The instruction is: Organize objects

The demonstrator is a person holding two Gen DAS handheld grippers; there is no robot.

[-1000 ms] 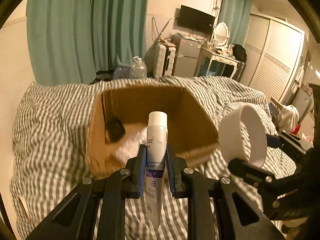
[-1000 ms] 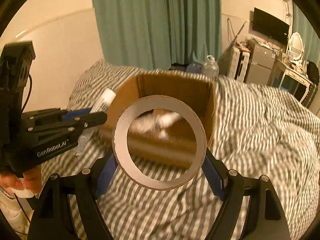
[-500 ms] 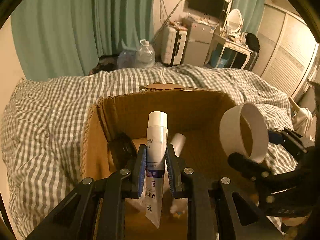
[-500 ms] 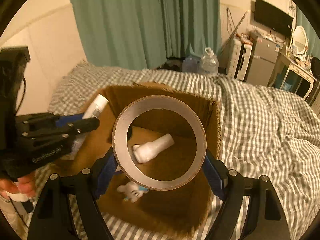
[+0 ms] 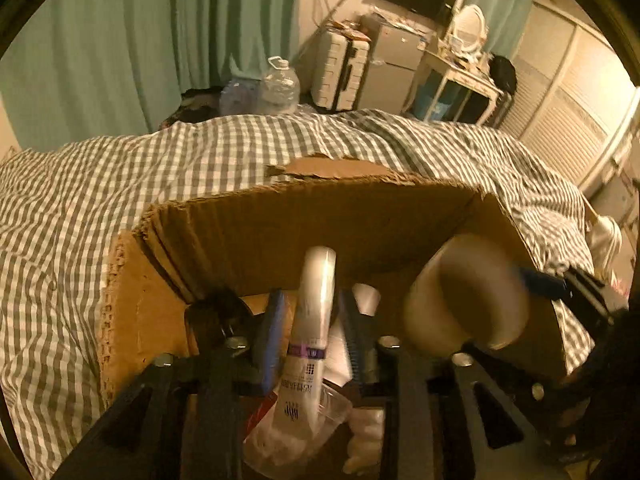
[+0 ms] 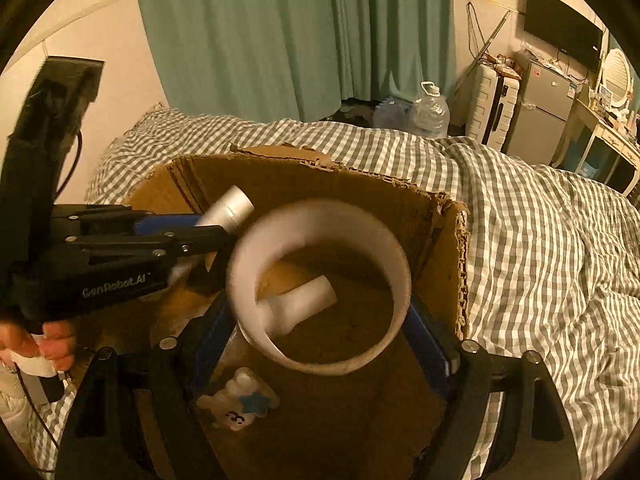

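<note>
An open cardboard box sits on a grey checked bed. My left gripper is over the box; its jaws have spread and gaps show on both sides of the white tube, which is blurred between the pads. The tube's cap also shows in the right wrist view. My right gripper is over the box with a wide white tape ring between its blue pads; the ring is blurred and tilted. Inside the box lie a white bottle and a small white figurine.
The checked duvet spreads around the box. Beyond the bed stand green curtains, water jugs, a white suitcase and a small fridge. A hand holds the left gripper handle.
Both grippers moved forward and down into the box opening. The left jaws have opened around the tube. The tube and the ring now look blurred and tilted.
</note>
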